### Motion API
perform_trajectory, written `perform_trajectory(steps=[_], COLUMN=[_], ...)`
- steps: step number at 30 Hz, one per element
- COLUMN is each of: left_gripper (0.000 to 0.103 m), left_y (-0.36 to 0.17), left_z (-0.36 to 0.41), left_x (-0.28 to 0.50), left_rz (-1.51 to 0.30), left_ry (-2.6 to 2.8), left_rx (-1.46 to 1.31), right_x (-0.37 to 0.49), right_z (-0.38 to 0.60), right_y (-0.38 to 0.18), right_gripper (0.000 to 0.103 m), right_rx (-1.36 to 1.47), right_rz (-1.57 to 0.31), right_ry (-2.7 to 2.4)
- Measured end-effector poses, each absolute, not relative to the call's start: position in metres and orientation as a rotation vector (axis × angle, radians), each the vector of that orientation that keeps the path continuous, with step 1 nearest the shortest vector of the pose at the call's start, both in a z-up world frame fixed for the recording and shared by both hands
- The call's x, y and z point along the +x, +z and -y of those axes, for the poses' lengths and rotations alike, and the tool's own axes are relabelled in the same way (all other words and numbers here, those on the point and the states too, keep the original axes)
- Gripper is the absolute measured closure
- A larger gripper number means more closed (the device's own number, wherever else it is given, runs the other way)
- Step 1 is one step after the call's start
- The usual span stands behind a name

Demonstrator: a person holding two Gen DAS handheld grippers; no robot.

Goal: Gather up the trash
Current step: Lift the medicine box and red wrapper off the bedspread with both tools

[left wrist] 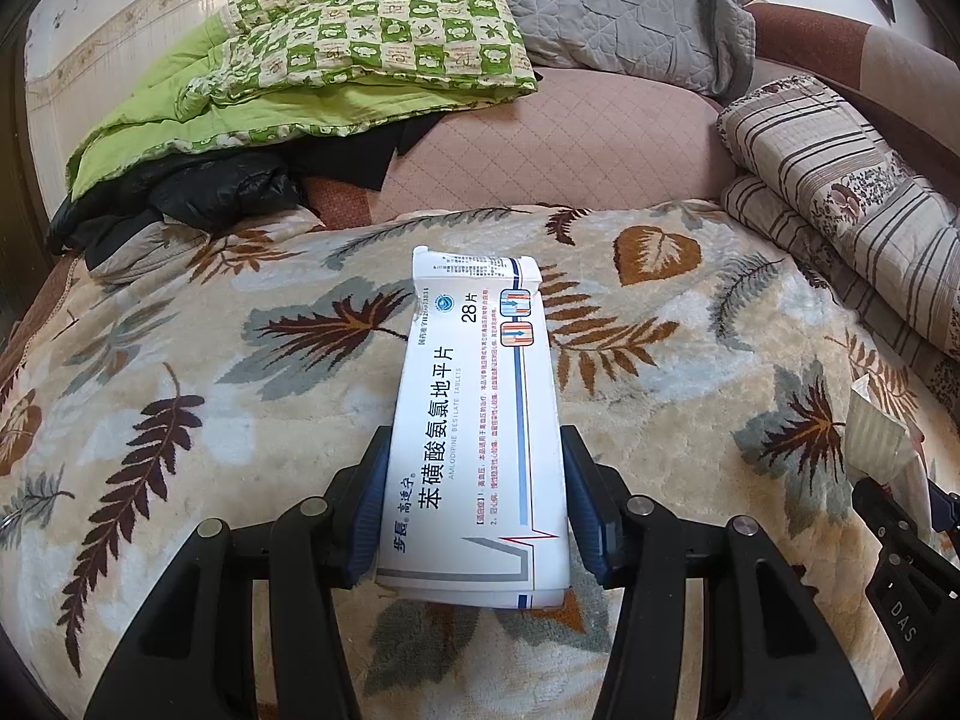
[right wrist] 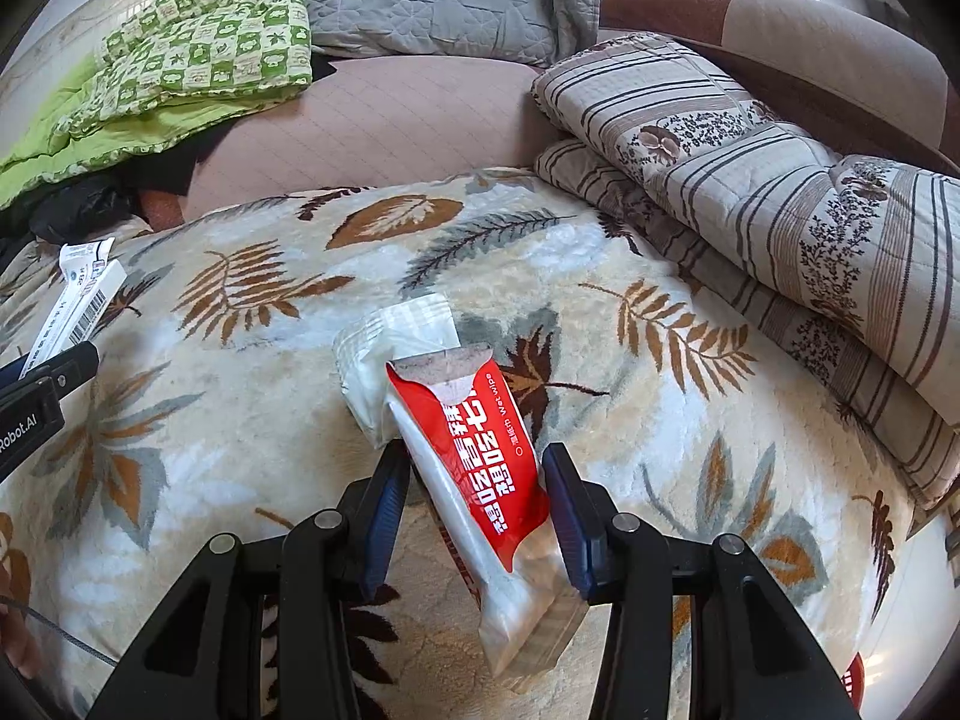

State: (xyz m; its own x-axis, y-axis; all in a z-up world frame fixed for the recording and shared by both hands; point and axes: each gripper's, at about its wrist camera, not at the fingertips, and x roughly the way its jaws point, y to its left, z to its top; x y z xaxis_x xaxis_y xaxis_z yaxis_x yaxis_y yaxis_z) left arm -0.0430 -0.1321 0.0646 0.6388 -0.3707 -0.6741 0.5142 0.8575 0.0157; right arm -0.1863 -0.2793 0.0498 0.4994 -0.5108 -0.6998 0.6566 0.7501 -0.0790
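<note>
- Nearest in the left wrist view, the left gripper (left wrist: 474,501) is clenched on a white pill box (left wrist: 474,420); both blue pads press its long sides, and the box reaches from lower centre up to mid-frame, above the leaf blanket (left wrist: 180,372).
- Likewise, in the right wrist view the right gripper (right wrist: 477,501) grasps a red wipe packet (right wrist: 480,462) at lower centre. The left pad touches its edge and the right pad presses its side. The packet sits tilted, its torn top toward mid-frame.
- Just behind the packet, touching it, is a clear wrapper (right wrist: 384,360); whether the pads also hold it I cannot tell.
- At the left edge of the right wrist view the pill box shows again, with the other gripper below it.
- At the right edge of the left wrist view the packet and right gripper peek in.
- Farther back, a striped quilt (right wrist: 750,192) lies folded at the right.
- Beyond the blanket is a pink cushion (left wrist: 570,138).
- Farthest, at upper left, a green quilt (left wrist: 360,36) lies heaped over black clothing (left wrist: 198,192), with a grey quilt (left wrist: 618,6) at top centre.
</note>
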Motion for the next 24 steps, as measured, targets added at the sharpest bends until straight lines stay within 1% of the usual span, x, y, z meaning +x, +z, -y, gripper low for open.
perform_trajectory(steps=[24], left_gripper=[0.051], left_y=[0.0676], left_z=[0.1334], left_x=[-0.0486], left_rz=[-0.707], left_ry=[-0.522], left_rx=[0.218], right_x=[-0.1946], right_z=[0.2781], right_y=[0.0567], right_gripper=[0.054], right_rx=[0.201], right_rz=[-0.76], right_ry=[-0.724])
